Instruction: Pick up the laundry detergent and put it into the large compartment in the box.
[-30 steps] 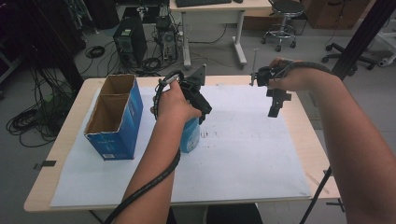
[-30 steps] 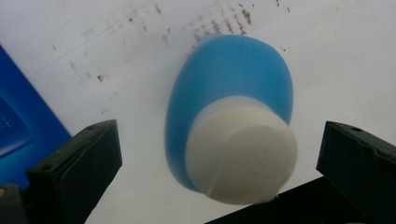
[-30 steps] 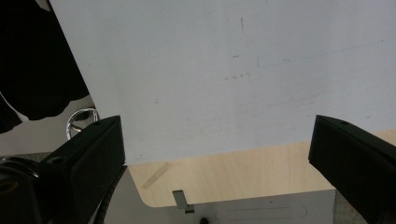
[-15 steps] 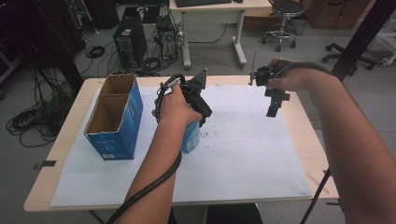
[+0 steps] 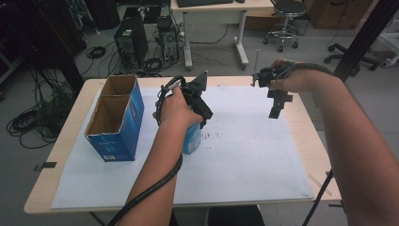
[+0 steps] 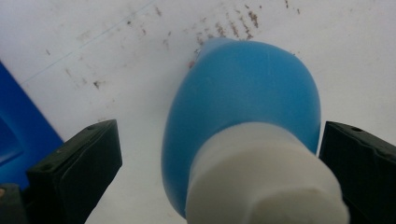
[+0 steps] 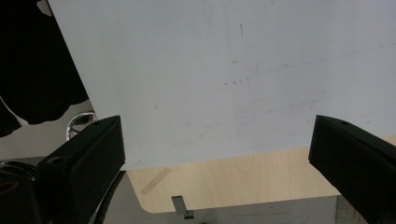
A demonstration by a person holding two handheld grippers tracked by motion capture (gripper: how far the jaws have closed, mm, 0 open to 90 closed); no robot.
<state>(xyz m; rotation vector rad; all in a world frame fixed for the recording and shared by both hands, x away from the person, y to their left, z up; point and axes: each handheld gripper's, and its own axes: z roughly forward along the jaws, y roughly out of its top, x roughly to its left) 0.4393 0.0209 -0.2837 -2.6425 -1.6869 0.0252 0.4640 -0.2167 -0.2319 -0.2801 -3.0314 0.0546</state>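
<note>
A blue bottle [image 5: 192, 139] with a white cap [image 6: 261, 177] stands upright on the white paper [image 5: 244, 155], just right of a blue cardboard box [image 5: 115, 117]. My left gripper [image 5: 201, 117] hangs over the bottle, pointing down. In the left gripper view the bottle [image 6: 243, 102] sits between the jaws of the left gripper [image 6: 219, 140], which stand wide apart with a gap on each side. My right gripper [image 5: 274, 110] is held above the paper's far right part, open and with nothing in it. In its own view the right gripper [image 7: 219, 140] looks down on bare paper and the table edge.
The box is open on top, with two compartments, and stands at the table's left; its blue side [image 6: 14, 135] shows beside the left jaw. The wooden table [image 5: 47, 188] ends close to the paper. Desks, computers and chairs stand on the floor behind.
</note>
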